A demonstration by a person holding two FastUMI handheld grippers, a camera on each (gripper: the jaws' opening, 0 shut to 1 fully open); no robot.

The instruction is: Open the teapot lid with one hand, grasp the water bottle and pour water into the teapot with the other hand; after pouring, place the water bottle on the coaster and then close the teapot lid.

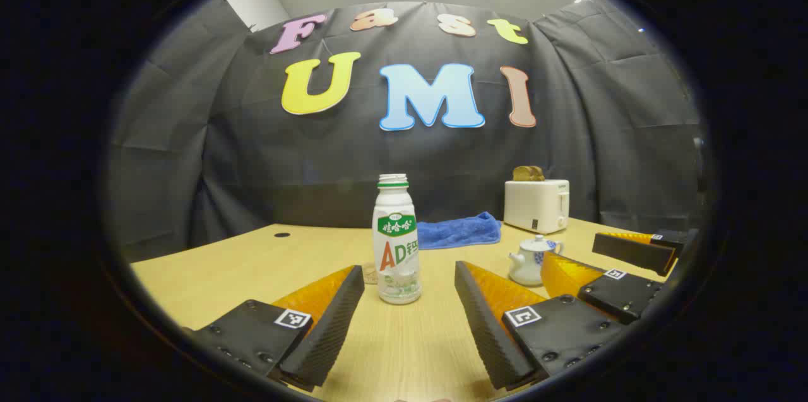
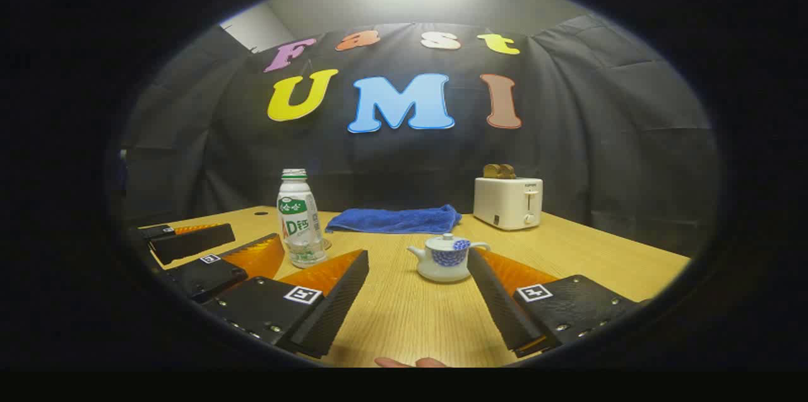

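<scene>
This is a recording booth dressed as a small tea corner, not a real kitchen: black cloth (image 2: 600,137) hangs in creased folds as the wall around a bare wooden desk (image 2: 410,313). A white toaster (image 2: 508,202) holding toast and a folded blue towel (image 2: 394,219) sit near the desk's far edge.

left gripper (image 1: 409,291) is wide open with the water bottle (image 1: 396,241) standing upright between its fingers, teapot (image 1: 529,259) off to the right, lid on
</scene>
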